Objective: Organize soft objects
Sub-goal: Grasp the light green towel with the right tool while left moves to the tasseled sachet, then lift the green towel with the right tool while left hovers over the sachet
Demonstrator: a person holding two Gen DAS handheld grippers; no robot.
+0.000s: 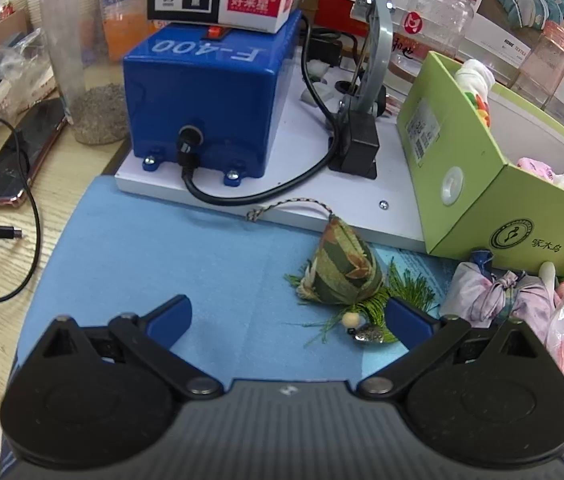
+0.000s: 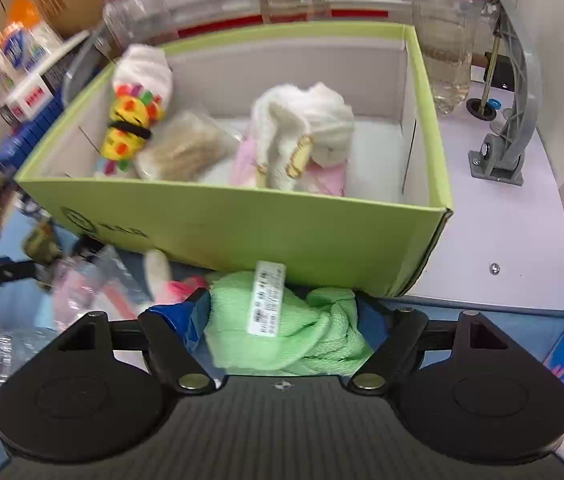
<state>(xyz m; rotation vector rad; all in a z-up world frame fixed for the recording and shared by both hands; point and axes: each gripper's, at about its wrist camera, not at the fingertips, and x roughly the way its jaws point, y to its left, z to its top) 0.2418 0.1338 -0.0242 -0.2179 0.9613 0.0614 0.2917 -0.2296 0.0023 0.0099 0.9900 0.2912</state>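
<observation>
Surface: wood-grain surface (image 1: 62, 184) under a blue mat (image 1: 154, 248).
Box: green cardboard box (image 2: 242, 232), open-topped, with soft toys inside.
Right gripper (image 2: 282, 320): fingers clamped on a green towel (image 2: 322, 332), just before the box.
Left gripper (image 1: 288, 320): fingers spread wide, empty, near a green fabric sachet (image 1: 342, 264) on the mat.

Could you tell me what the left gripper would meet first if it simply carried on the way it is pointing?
Probably the blue mat: the left gripper is open and angled downward, with bare mat ahead. The green fabric pouch lies right of centre, so likely only its tassel would be brushed.
</observation>
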